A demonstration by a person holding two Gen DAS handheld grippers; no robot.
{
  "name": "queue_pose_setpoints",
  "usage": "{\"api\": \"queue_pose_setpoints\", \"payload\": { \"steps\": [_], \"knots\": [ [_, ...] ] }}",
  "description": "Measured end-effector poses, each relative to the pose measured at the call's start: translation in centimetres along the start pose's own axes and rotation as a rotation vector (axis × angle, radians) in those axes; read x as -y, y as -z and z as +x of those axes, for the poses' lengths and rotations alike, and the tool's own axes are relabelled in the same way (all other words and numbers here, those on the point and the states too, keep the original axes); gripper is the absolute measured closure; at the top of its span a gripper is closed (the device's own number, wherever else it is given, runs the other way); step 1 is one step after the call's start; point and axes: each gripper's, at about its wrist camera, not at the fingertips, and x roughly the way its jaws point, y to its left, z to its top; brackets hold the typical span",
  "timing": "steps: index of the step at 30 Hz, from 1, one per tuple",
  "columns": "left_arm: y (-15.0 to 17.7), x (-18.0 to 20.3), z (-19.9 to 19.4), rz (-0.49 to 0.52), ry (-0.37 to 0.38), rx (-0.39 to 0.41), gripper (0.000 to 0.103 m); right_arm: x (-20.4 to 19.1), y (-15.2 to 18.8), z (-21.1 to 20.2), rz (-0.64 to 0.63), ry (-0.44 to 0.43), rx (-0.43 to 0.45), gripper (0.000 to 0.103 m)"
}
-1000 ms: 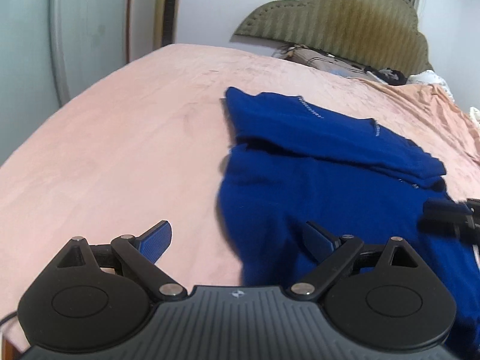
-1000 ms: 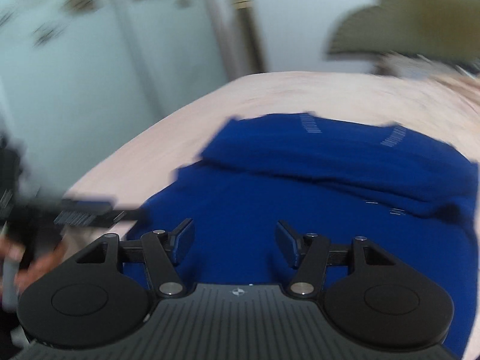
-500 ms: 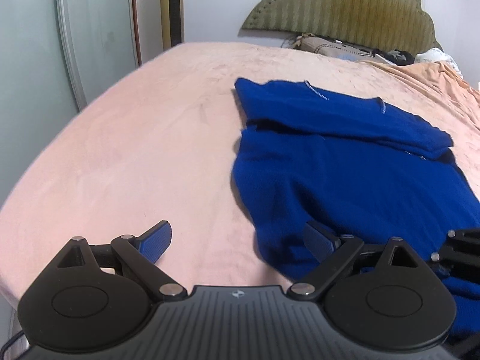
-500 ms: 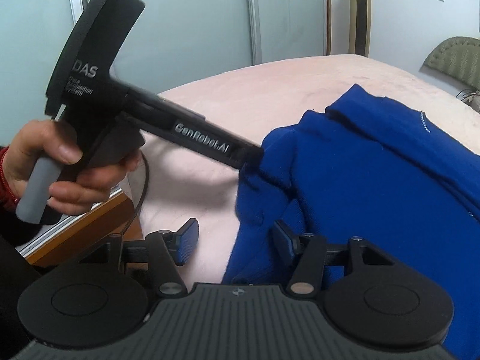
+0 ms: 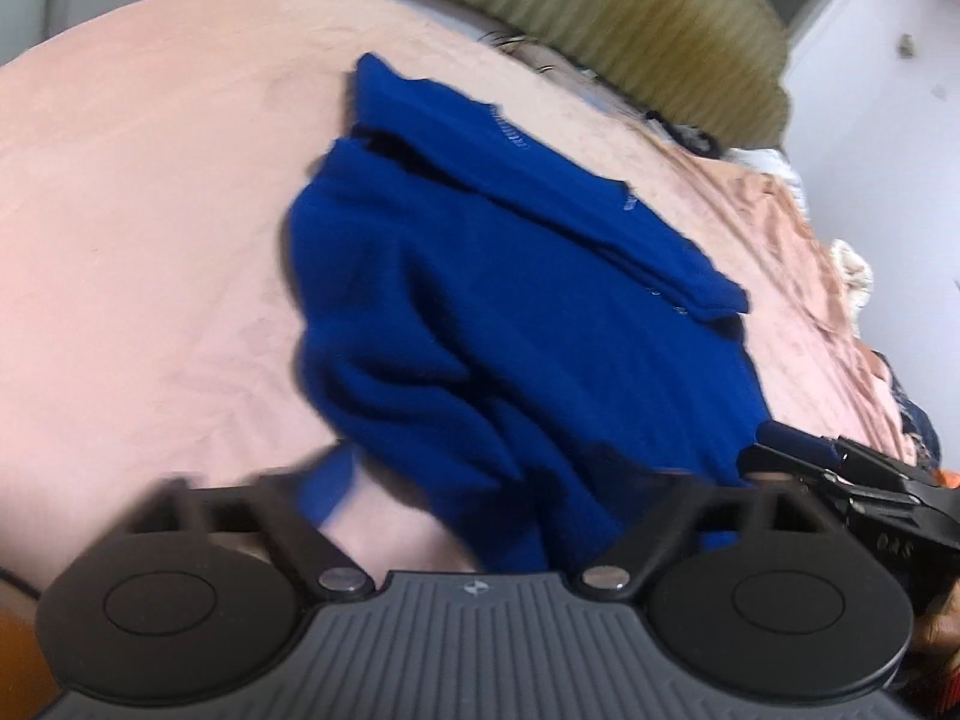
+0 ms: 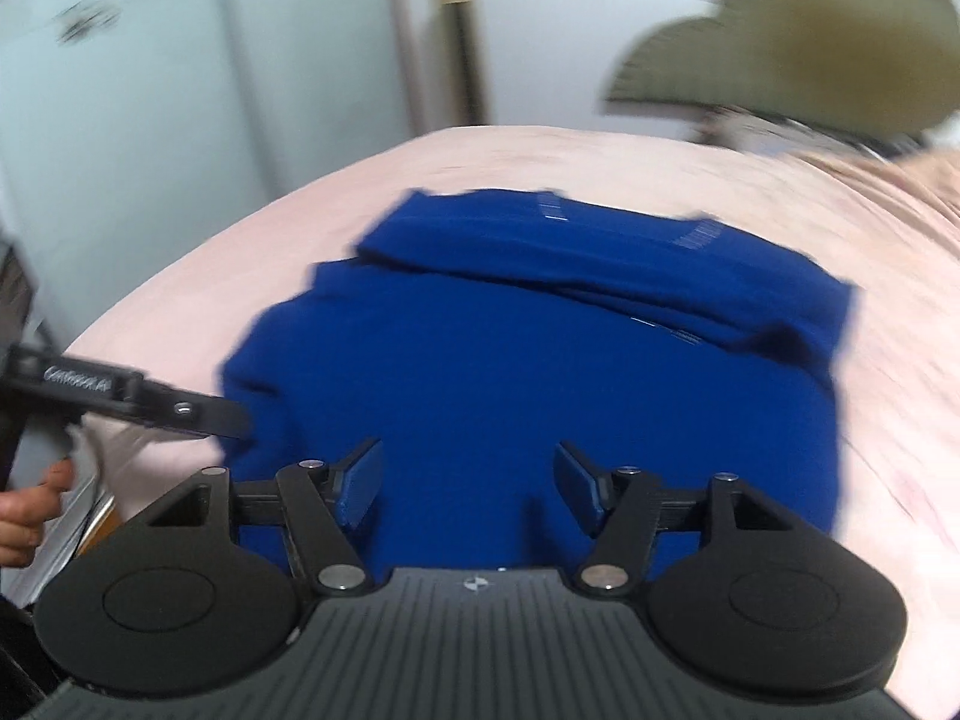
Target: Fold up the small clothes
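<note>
A dark blue garment lies on the pink bedspread, its far part folded over itself. My left gripper is at the garment's near left corner. Its jaws are closing, with bunched cloth between them and some pink sheet still showing beside the left finger. In the right wrist view the left gripper touches that same corner. My right gripper hovers over the near edge of the garment. Its jaws are opening, with cloth below them and nothing pinched. The left wrist view shows the right gripper at the garment's right side.
A green padded headboard stands at the far end, with loose items beside it. Pale wardrobe doors run along the left. A hand holds the left gripper by the bed's near edge. Rumpled sheet lies on the right.
The left gripper's jaws have narrowed and it has dipped and rolled onto the garment's corner, which is now bunched. The right gripper has swung from facing the left handle back toward the garment.
</note>
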Motion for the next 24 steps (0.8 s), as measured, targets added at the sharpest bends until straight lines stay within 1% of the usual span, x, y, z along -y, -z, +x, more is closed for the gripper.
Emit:
{"api": "queue_pose_setpoints", "payload": {
  "steps": [1,2,4,6,9,13,16,18,21,24],
  "knots": [
    [0.0,0.0,0.4,-0.004,0.007,-0.019,0.074,1.0,0.5,-0.4,0.029,0.022,0.003,0.034],
    [0.2,-0.2,0.8,-0.021,0.015,-0.032,0.077,1.8,1.0,-0.6,0.057,0.04,0.005,0.034],
    [0.2,-0.4,1.1,-0.048,0.03,-0.029,0.092,3.3,1.8,-1.3,0.104,0.077,0.007,0.034],
    [0.3,-0.4,0.6,-0.056,0.028,-0.015,0.098,4.7,2.7,-2.4,0.139,0.114,0.01,0.034],
    [0.5,0.3,-0.8,-0.001,0.014,0.027,0.099,6.3,3.7,-3.7,0.172,0.13,0.007,0.033],
    [1.0,1.0,-3.2,0.098,-0.009,0.077,0.1,8.2,5.2,-4.9,0.217,0.145,-0.007,0.031],
    [0.9,0.3,-5.0,0.113,-0.05,0.092,0.1,8.8,6.3,-5.4,0.242,0.154,-0.032,0.03],
    [0.8,-0.6,-6.1,0.109,-0.08,0.101,0.1,8.9,6.8,-5.4,0.246,0.142,-0.049,0.03],
    [0.8,-1.5,-6.9,0.127,-0.1,0.074,0.1,8.7,7.4,-5.4,0.237,0.127,-0.068,0.028],
    [1.3,-2.0,-5.8,0.153,-0.148,0.002,0.1,8.5,7.7,-5.3,0.228,0.108,-0.088,0.025]
  ]
}}
